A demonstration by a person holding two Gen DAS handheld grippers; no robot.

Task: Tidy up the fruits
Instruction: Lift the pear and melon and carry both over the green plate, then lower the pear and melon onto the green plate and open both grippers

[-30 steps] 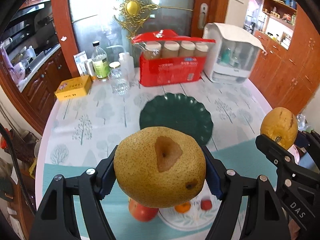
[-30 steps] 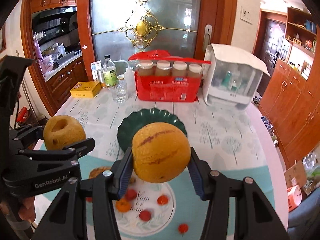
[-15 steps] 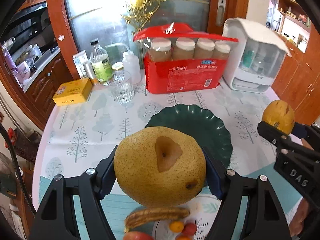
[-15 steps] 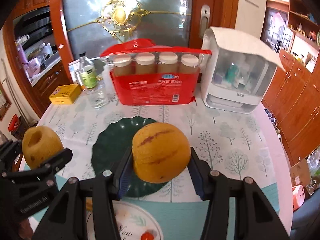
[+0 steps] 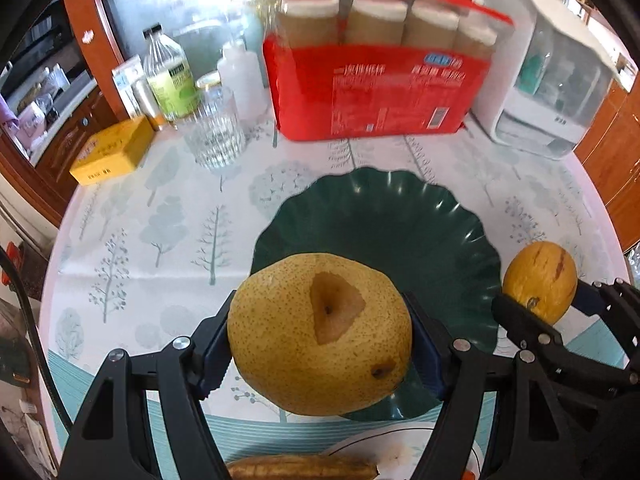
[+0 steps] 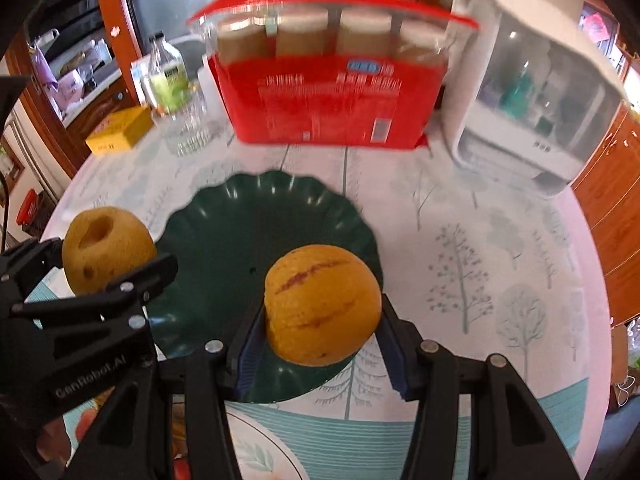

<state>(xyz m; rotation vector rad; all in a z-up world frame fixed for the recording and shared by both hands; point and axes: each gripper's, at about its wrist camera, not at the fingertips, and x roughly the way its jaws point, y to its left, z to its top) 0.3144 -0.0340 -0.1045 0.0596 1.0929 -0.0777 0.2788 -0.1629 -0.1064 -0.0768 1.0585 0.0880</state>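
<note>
My left gripper (image 5: 320,344) is shut on a big yellow-brown pear (image 5: 320,334) and holds it over the near edge of the dark green scalloped plate (image 5: 384,228). My right gripper (image 6: 322,322) is shut on an orange-yellow striped melon (image 6: 322,304) over the plate's (image 6: 240,232) near right part. The melon also shows at the right of the left wrist view (image 5: 540,282), the pear at the left of the right wrist view (image 6: 106,248). The plate holds nothing.
A white patterned plate (image 5: 404,446) with a banana (image 5: 304,468) lies at the near edge. Behind the green plate stand a red pack of jars (image 5: 376,88), a white dispenser box (image 5: 556,76), a glass (image 5: 216,132), bottles (image 5: 170,76) and a yellow box (image 5: 114,150).
Both grippers have moved forward with their fruits, from above the white plate to over the green plate. The back objects look nearer and blurred.
</note>
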